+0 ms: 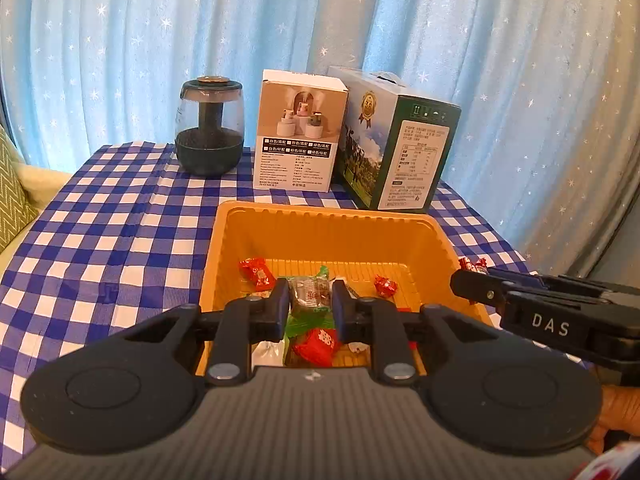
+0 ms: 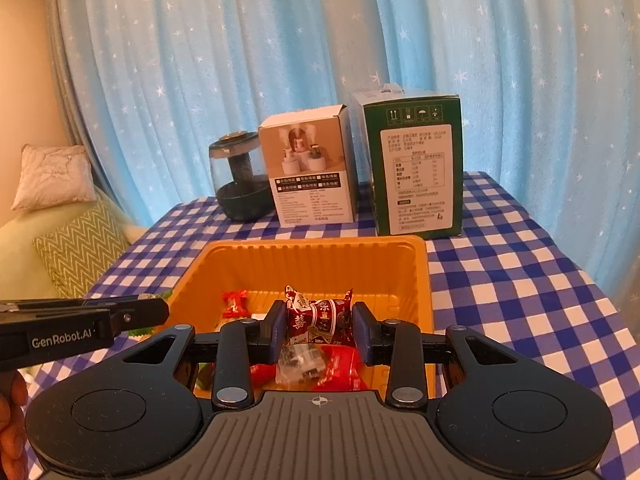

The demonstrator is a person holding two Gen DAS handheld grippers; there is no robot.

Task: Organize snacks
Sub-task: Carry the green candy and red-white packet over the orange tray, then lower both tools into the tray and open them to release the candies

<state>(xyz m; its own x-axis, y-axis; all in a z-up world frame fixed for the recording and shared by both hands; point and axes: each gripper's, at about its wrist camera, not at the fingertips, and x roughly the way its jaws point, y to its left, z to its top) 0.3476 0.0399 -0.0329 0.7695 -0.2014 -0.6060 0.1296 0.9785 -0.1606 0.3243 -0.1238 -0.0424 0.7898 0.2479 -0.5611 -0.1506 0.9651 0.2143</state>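
An orange plastic tray (image 1: 328, 220) sits on the checked tablecloth and holds several wrapped snacks. My left gripper (image 1: 310, 300) is shut on a green-wrapped snack (image 1: 309, 292) and holds it over the tray's near part. My right gripper (image 2: 319, 320) is shut on a dark red snack packet (image 2: 318, 316) over the same tray (image 2: 316, 252). Red candies (image 1: 258, 272) lie on the tray floor, one also in the right wrist view (image 2: 234, 304). The right gripper shows at the tray's right rim in the left wrist view (image 1: 476, 280). The left gripper shows at the tray's left rim in the right wrist view (image 2: 132, 312).
Behind the tray stand a dark glass humidifier (image 1: 210, 132), a white product box (image 1: 298, 136) and a green carton (image 1: 396, 148). A blue star curtain hangs behind the table. A sofa with cushions (image 2: 80, 252) is to the left.
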